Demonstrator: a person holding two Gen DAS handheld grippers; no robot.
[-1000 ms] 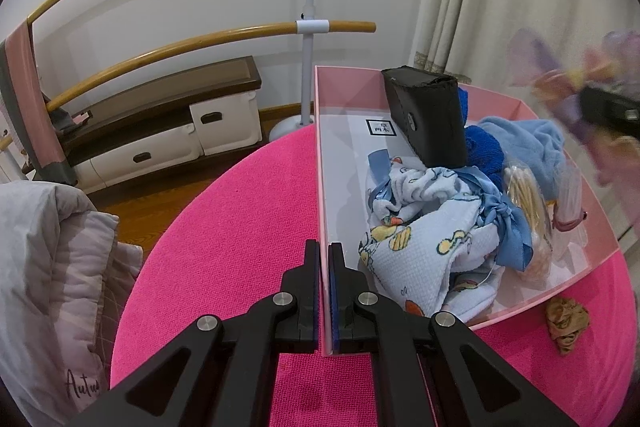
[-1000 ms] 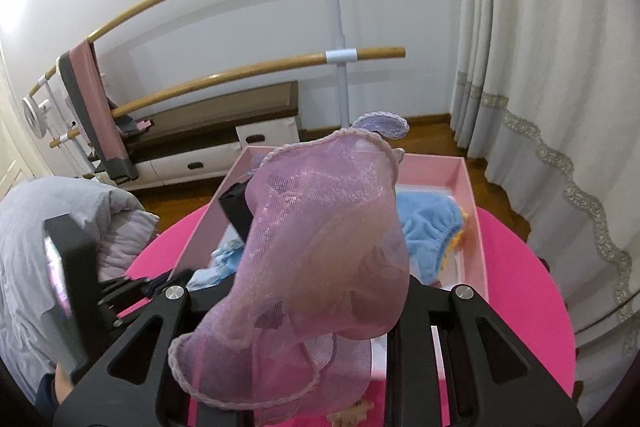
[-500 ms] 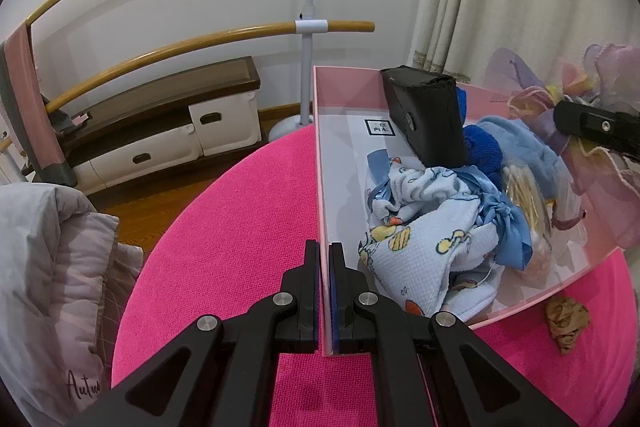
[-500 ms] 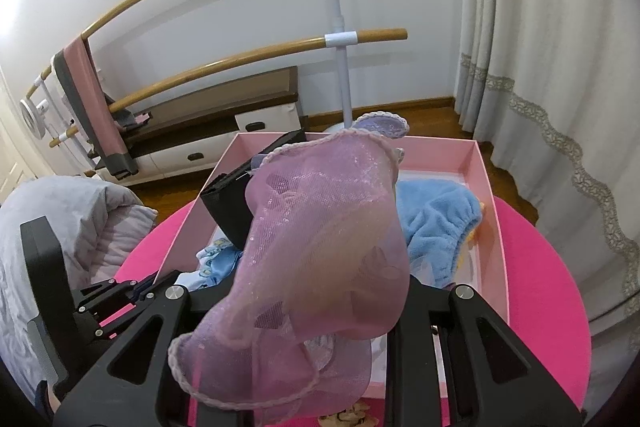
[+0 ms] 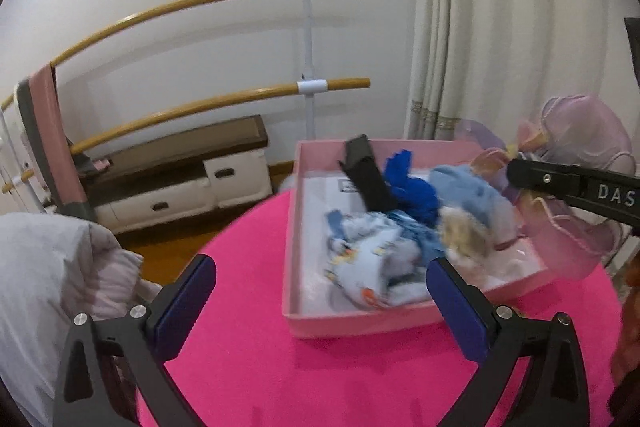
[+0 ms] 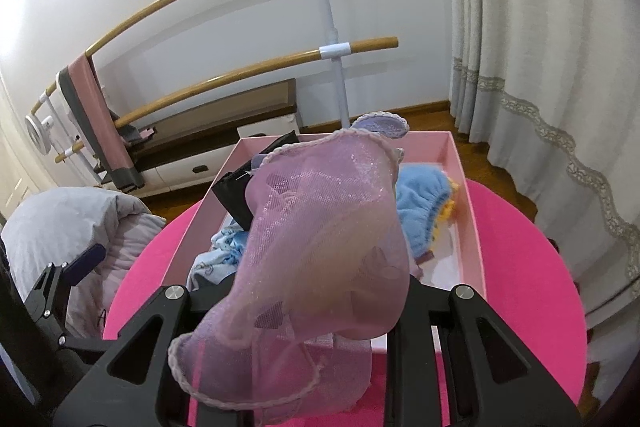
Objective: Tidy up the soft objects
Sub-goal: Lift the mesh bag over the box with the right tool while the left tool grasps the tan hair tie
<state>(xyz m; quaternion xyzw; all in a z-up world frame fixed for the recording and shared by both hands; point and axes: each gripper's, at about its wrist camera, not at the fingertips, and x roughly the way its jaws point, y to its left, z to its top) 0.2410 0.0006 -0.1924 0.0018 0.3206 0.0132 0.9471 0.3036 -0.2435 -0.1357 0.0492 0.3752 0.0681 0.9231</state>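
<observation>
Since the earlier frame the left tongs (image 5: 320, 287) have let go of the pink box's (image 5: 360, 323) wall and are opening, empty. The right tongs (image 6: 320, 307) pinch the purple gauzy garment (image 6: 320, 239) above the box; next comes lowering it in.

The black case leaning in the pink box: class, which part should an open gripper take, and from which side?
Probably its raised top end, from above. The black case stands tilted against the pink box's far wall, top end clear of the blue cloth beside it, while its foot is buried among fabrics. The left gripper's jaws are opening, empty.
</observation>
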